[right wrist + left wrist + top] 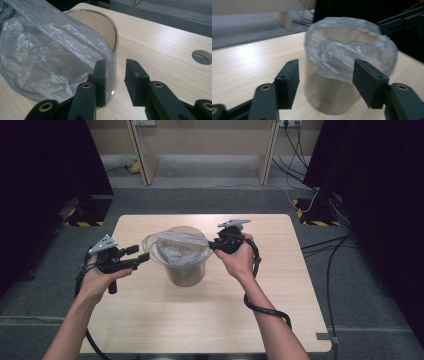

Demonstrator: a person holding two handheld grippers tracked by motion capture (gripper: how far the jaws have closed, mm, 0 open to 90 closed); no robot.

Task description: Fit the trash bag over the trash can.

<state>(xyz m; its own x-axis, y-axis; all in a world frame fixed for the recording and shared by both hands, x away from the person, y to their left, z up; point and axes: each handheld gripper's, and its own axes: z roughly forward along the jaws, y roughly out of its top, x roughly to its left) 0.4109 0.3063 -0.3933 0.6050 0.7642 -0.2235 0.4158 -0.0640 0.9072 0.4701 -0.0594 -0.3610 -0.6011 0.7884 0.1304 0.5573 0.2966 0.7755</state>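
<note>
High view: your right gripper (214, 245) nearer crinkled clear plastic bag (176, 248) draped over clear round plastic tub (186, 270); left gripper (142, 256) short of rim. Both fingers apart, empty.

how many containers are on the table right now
1: a clear round container stands near the table's middle, between the left gripper and right gripper, with a thin plastic bag draped over its rim. Nothing else seems hidden.
</note>
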